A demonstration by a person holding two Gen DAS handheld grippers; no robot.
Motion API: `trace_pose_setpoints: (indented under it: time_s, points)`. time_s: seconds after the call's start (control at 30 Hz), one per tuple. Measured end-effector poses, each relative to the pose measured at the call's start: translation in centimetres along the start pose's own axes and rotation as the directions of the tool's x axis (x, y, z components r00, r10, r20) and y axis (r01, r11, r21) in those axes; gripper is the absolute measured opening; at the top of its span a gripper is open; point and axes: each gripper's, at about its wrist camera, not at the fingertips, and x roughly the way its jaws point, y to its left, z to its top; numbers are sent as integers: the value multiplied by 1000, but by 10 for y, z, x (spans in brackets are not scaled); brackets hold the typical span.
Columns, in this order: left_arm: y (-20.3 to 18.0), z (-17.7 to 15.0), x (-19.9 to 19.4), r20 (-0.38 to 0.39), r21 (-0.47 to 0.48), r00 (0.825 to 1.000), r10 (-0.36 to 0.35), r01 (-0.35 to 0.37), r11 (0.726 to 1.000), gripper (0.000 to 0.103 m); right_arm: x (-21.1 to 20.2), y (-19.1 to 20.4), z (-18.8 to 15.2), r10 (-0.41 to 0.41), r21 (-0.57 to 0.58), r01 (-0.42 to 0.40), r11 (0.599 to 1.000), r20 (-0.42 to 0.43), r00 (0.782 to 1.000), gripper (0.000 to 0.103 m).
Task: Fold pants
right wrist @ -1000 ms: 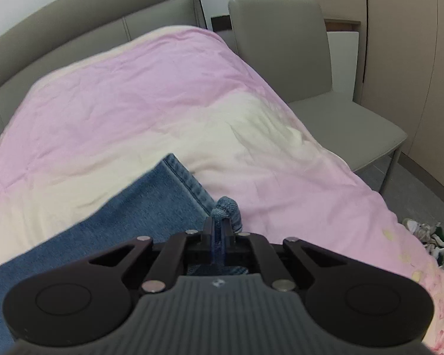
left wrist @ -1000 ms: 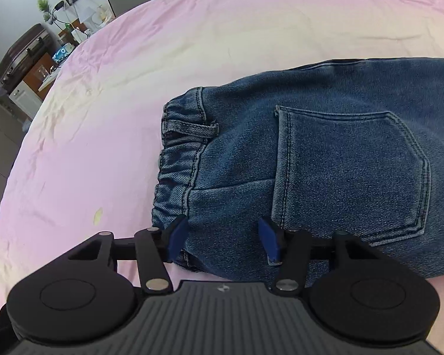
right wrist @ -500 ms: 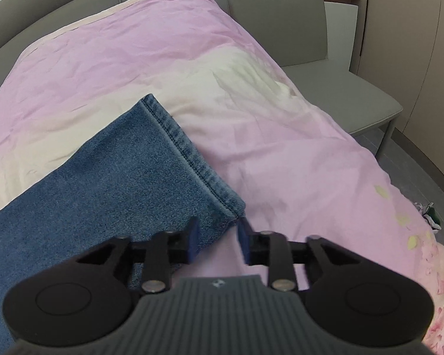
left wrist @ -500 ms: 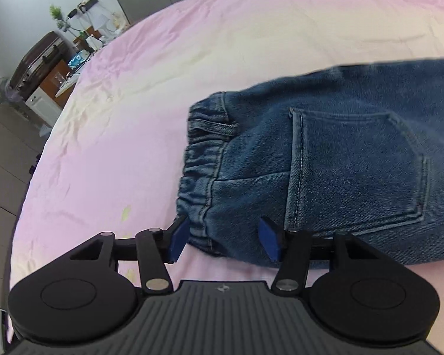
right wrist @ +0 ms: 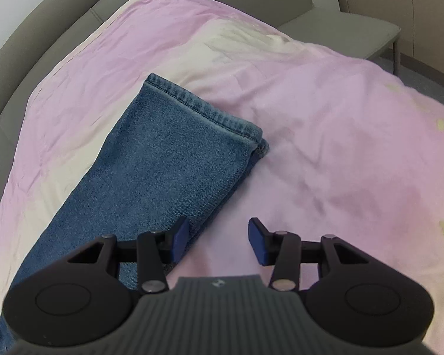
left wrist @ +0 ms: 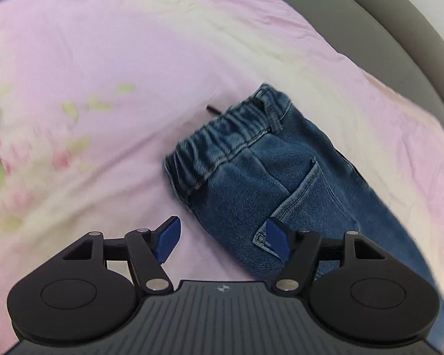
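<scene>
**Left wrist view: both grippers off the denim, jaws wide**

Left wrist view had the pants (left wrist: 281,183) lying flat on the pink bedspread (left wrist: 103,74), waistband (left wrist: 222,145) toward the middle of the frame, the back pocket (left wrist: 307,207) running down to the lower right. The left gripper (left wrist: 223,238) was spread wide and gripping nothing; its right-hand pad (left wrist: 276,236) sat over the pocket's lower corner, its left-hand pad (left wrist: 168,236) over bare bedspread, and the seat edge of the pants ran between them. A grey headboard (left wrist: 384,44) curved across the upper right.

Over on the right wrist view, the right gripper (right wrist: 219,238) was released too, jaws wide apart. The leg hem (right wrist: 204,109) lay at centre frame, the stacked legs stretching down to the lower left, passing under the left-hand pad (right wrist: 180,238); the other pad (right wrist: 259,244) hung over bedspread. A grey chair (right wrist: 325,20) stood at the top right.

Compared with a second ago: the right gripper had been clamped on the hem corner, and that was let go, the hem now lying further up the frame. The left view had swung round, so the waistband pointed up-left instead of left.
</scene>
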Motion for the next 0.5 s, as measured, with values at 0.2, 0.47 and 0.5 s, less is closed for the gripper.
trace_pose_setpoints:
  time_s: [0.2,0.47,0.5]
  points:
    - [9,-3,44,17,-158,998,-65,67,985,82,18,-2,1,16,44,-18,999,30,999,45]
    - [-9,11,45,67,-131,998,-14,22,991,62,32,-5,15,41,166,-60,984,115,993,37]
    - [-13,14,41,75,-116,997,-9,17,993,59,32,-2,18,30,176,-51,983,121,992,28]
